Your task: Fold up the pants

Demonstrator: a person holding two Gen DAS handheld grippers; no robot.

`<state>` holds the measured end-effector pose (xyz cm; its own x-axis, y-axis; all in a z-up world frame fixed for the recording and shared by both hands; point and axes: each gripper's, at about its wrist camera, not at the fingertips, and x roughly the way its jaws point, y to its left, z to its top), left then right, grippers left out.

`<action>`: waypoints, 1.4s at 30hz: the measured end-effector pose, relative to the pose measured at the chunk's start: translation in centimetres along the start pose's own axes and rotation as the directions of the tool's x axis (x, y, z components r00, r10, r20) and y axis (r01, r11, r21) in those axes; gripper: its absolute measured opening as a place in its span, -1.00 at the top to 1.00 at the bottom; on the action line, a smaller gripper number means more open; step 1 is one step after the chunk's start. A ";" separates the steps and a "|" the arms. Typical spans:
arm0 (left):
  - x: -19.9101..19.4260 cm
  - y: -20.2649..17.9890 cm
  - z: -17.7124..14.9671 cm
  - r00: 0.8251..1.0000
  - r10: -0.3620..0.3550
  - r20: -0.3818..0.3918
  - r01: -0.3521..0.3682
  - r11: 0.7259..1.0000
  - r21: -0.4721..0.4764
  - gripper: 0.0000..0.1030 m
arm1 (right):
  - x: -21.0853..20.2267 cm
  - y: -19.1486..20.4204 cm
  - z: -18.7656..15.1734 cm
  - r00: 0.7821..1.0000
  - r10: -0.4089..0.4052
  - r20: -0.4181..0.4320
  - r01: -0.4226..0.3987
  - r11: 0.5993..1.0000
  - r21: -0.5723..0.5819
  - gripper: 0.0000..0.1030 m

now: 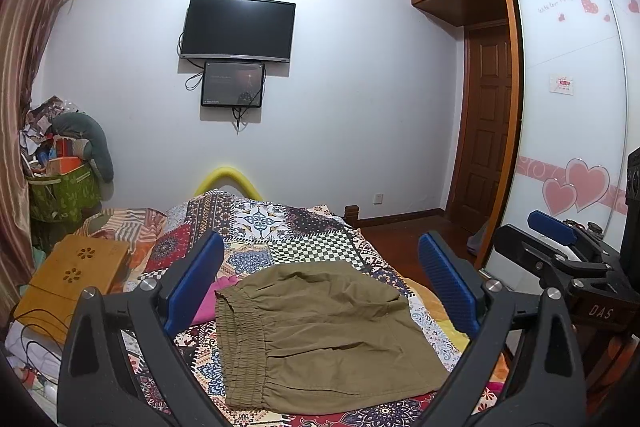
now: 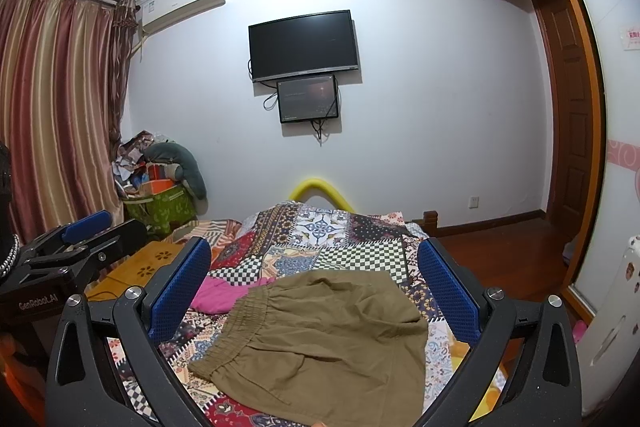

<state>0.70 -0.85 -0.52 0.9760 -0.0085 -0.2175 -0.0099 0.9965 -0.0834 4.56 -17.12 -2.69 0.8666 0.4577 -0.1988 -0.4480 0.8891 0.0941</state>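
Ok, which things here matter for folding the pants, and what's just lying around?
For the job: olive pants, left gripper, right gripper, both open.
Lying about: pink garment, wooden lap desk, green bag, patchwork quilt.

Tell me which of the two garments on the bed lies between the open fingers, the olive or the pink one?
The olive pants, elastic waistband to the left. The pink garment lies farther left, partly hidden behind the left gripper's finger.

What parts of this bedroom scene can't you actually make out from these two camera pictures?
- Olive pants: near hem cut off by the bottom edge and the left gripper in the left wrist view.
- Pink garment: mostly hidden under the pants and behind the right gripper.
- Small screen text: too small.
- Basket contents: jumbled.
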 end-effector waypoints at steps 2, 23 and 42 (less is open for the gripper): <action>0.0 0.0 0.0 1.000 0.001 0.000 -0.001 1.000 0.000 -0.93 | 0.0 0.0 0.0 1.000 0.001 0.000 -0.001 1.000 0.001 -0.99; 0.7 0.2 -0.2 1.000 0.000 -0.019 0.000 1.000 -0.007 -0.93 | 0.6 0.0 -0.6 1.000 -0.004 -0.018 0.003 1.000 -0.005 -0.99; 10.9 4.9 -5.5 0.956 0.129 -0.263 -0.133 0.991 0.000 -0.93 | 7.1 -4.1 -5.8 0.956 -0.176 -0.235 0.157 0.983 -0.098 -0.99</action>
<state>10.10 3.45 -8.70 0.8747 0.0983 -0.4745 -0.1399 0.9887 -0.0532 11.29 -17.59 -10.10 0.8555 0.2791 -0.4362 -0.3256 0.9449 -0.0339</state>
